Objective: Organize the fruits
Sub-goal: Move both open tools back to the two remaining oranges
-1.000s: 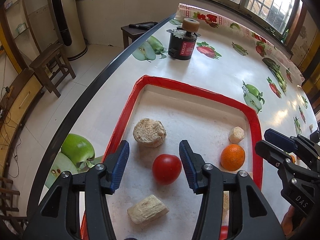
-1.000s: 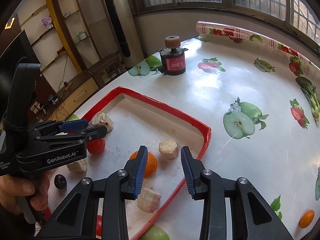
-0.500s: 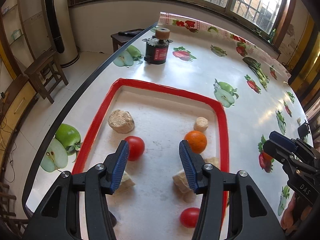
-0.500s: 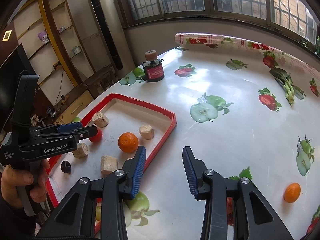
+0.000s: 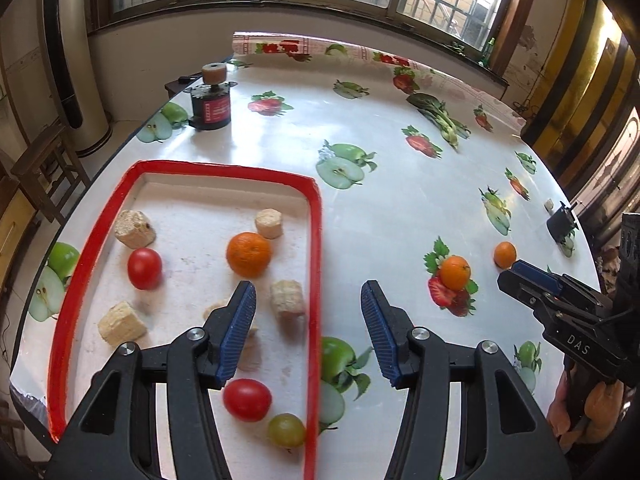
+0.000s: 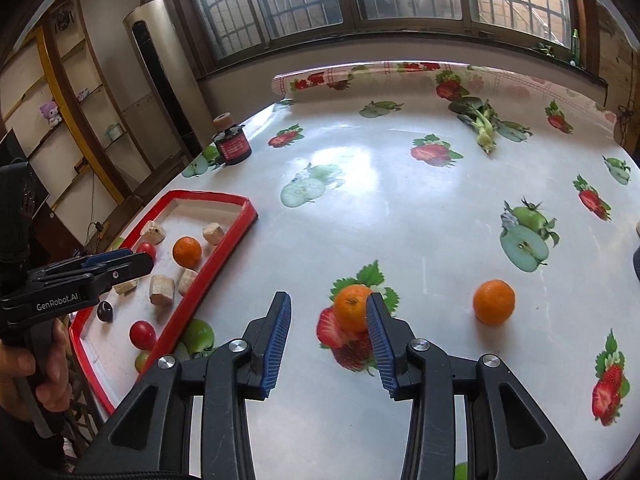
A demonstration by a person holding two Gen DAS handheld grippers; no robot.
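A: Status? Left gripper [image 5: 308, 330] jaws are opening, nothing between them, hanging over the right rim of the red tray [image 5: 318, 264] at lower centre of the left wrist view.

B: Right gripper [image 6: 326, 338] stands at a medium gap, empty. In the right wrist view the near orange [image 6: 351, 307] sits at centre frame on the worktop [image 6: 400, 208], on a printed strawberry, just behind the right pad; the pad overlaps it in the picture and I can't tell if they touch.

A: Second orange [image 6: 493, 301] lies to the right of it, apart. One orange [image 5: 249, 253] already in the tray, plus tomatoes and a green grape [image 5: 286, 429] at lower centre, mixed with pale foam blocks.

B: Risks? The gap looks narrow for that orange. If it doesn't widen, a pad would likely knock the fruit and it rolls; the glossy cloth won't stop it.

A: Also off-centre: the orange is right of the jaw gap, so closing now would probably clip one side and squirt it away.

B: And a carry to the tray has to clear the raised rim, with the left gripper parked there; collision possible.
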